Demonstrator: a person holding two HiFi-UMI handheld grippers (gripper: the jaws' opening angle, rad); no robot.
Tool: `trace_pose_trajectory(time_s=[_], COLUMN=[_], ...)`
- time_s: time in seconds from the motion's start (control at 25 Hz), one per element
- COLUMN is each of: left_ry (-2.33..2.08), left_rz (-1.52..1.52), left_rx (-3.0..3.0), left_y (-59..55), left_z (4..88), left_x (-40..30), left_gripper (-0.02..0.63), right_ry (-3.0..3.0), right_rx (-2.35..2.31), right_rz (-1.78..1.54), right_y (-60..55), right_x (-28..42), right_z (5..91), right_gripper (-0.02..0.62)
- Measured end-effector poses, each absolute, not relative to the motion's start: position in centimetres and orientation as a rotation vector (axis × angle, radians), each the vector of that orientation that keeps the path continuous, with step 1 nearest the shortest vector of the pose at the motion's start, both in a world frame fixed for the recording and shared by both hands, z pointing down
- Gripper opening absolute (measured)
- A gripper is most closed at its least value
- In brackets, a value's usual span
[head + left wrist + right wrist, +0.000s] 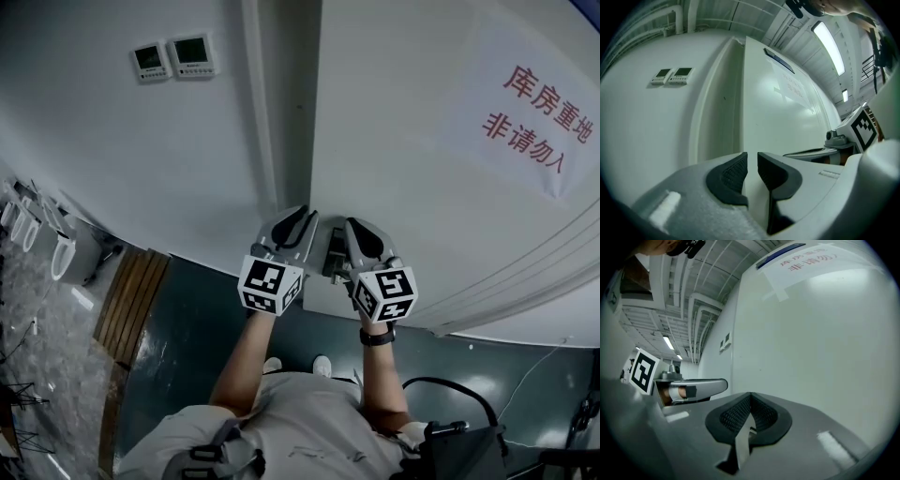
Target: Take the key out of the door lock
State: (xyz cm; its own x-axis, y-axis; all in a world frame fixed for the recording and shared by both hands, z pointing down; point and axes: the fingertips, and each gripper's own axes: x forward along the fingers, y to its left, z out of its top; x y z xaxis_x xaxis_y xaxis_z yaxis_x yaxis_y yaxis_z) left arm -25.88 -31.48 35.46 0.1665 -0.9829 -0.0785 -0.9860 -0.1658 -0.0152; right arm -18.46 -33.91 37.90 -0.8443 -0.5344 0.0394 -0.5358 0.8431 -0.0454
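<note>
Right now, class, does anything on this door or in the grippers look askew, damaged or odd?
Nothing stands out. The door and its taped sign look intact, the right gripper pinches a silver key in its fingers, and the left gripper is open and empty.

door lock (330,257): mostly behind left gripper (300,217) and right gripper (356,227)
key (743,442): just a sliver, rest hidden between pads (764,416)
wall panels (173,58): 11 o'clock, screens unreadably tiny

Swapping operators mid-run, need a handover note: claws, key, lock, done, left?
Left claw: open, empty, facing the door.
Right claw: shut on a thin metal blade, apparently the key.
Lock: between both claws in the head view, mostly hidden.
Done: key looks to be out of the lock.
Left: confirm it is free, then back away.
</note>
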Motion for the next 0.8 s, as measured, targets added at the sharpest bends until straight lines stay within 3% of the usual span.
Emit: trace_pose_trajectory(time_s=[0.28,0.8], left_ry=[1.932,1.946], left_rz=[0.063,-0.043], left_rx=[-2.465,-2.636], left_y=[-32.2,-33.3], left_z=[37.7,45.7], left_x=[-25.8,-26.1], left_gripper=[0.142,0.149], right_ry=[-2.926,-2.755], right_rx=[0.952,1.095], right_rz=[0.129,0.266], right_y=[-33.3,-31.8], right_x=[-18.5,-15.3], right_z=[39.9,45.5], right_gripper=[0.006,0.006])
